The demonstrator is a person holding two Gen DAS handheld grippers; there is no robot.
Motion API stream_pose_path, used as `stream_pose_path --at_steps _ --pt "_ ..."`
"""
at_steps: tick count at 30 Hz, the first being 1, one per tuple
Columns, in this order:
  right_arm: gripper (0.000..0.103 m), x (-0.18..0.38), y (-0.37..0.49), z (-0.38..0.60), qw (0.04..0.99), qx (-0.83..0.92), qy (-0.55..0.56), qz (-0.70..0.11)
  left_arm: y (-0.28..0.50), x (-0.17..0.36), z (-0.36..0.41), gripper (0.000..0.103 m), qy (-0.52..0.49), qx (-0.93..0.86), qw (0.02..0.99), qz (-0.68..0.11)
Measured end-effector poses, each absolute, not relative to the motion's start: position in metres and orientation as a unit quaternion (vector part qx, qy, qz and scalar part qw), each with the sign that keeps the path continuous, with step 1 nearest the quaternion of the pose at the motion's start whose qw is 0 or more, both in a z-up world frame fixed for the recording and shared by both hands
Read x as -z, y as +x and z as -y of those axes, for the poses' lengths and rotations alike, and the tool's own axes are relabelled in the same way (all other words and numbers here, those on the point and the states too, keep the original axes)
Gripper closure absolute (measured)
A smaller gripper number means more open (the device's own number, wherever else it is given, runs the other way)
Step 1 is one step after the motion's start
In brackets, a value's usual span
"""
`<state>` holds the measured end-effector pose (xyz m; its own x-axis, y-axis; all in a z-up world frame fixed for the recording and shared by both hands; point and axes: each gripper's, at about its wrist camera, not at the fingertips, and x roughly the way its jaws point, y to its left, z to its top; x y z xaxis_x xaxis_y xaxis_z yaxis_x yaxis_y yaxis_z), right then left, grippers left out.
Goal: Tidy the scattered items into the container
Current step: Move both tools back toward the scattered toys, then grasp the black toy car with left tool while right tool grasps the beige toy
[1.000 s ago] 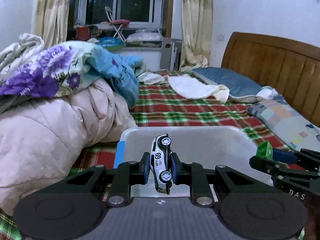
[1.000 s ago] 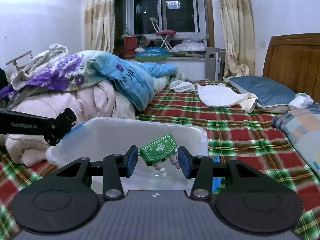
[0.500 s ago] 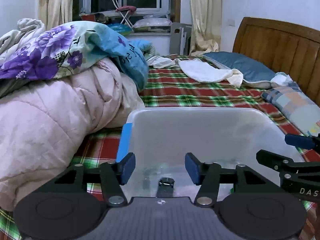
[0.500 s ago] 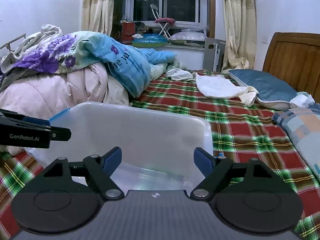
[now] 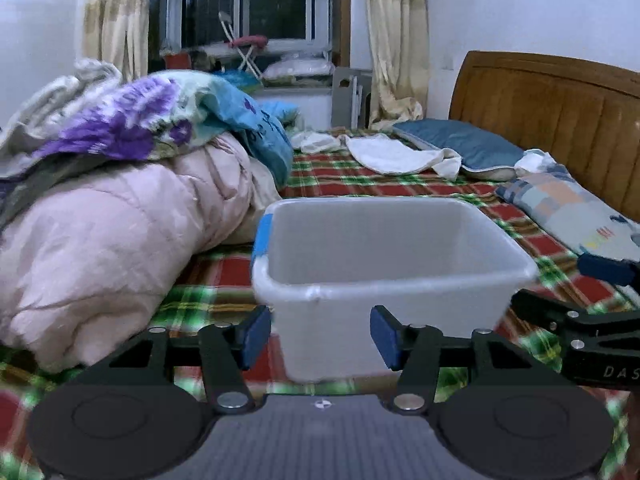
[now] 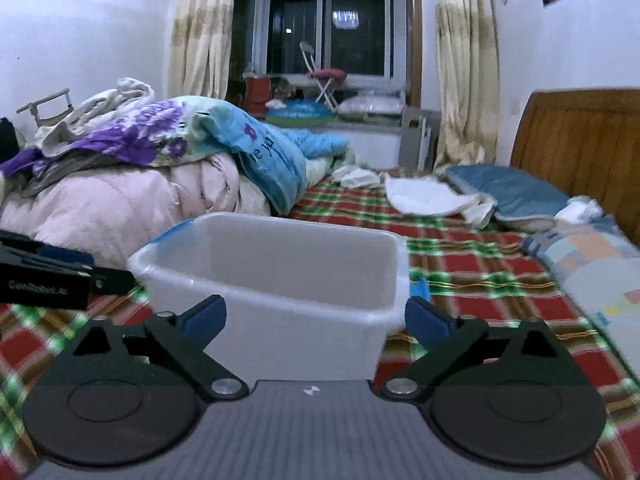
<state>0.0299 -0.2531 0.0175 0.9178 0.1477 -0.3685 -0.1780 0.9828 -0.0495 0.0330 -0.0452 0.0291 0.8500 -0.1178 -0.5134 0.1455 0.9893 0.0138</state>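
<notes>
A translucent white plastic container [image 5: 380,240] with a blue handle [image 5: 262,240] stands on the plaid bed. Its inside is hidden from this low angle, and no toy shows in it. My left gripper [image 5: 320,336] is just short of its near wall, its jaws opening with nothing between the blue pads. In the right wrist view the container [image 6: 280,256] stands ahead of my right gripper [image 6: 316,318], whose jaws are opening wide and hold nothing. Each gripper shows in the other's view: the right gripper [image 5: 560,286] to the right of the container, the left gripper [image 6: 100,268] to its left.
A pink quilt [image 5: 100,240] under a purple floral blanket [image 5: 132,128] is piled left of the container. On the right are a blue pillow [image 5: 460,144], a patchwork pillow [image 5: 568,208] and the wooden headboard [image 5: 552,108]. A white cloth [image 5: 392,156] lies farther back on the plaid sheet [image 6: 480,264].
The left gripper let go of a white toy car and the right of a green toy; both dropped out of sight. Both grippers drew back from over the container, jaws spreading.
</notes>
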Motion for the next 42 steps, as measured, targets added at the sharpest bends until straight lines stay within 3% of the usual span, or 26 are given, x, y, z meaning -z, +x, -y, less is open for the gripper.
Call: stream_pose_path --at_steps 12,18,23,29,32,35,36,42 --pt "0.002 0.06 -0.088 0.245 0.961 -0.079 -0.048 -0.262 -0.083 0.046 0.048 0.041 0.035 0.069 0.94 -0.333" --pt "0.02 0.085 -0.094 0.239 0.953 -0.082 -0.047 -0.287 -0.095 0.077 0.066 0.041 0.049 0.075 0.928 -0.361" --pt "0.023 0.093 -0.095 0.24 0.952 -0.079 -0.045 -0.293 -0.093 0.095 0.066 0.041 0.039 0.071 0.92 -0.382" --pt "0.036 0.105 -0.092 0.242 0.946 -0.087 -0.031 -0.312 -0.087 0.103 0.065 0.044 0.029 0.074 0.918 -0.388" --pt "0.041 0.108 -0.09 0.242 0.944 -0.091 -0.025 -0.315 -0.084 0.104 0.069 0.053 0.03 0.08 0.92 -0.383" --pt "0.054 0.107 -0.09 0.241 0.944 -0.099 -0.023 -0.313 -0.083 0.104 0.07 0.07 0.032 0.083 0.922 -0.377" --pt "0.062 0.107 -0.089 0.242 0.944 -0.102 -0.02 -0.313 -0.082 0.104 0.07 0.07 0.03 0.083 0.922 -0.376" --pt "0.062 0.104 -0.091 0.244 0.945 -0.108 -0.006 -0.31 -0.084 0.101 0.068 0.07 0.024 0.084 0.925 -0.37"
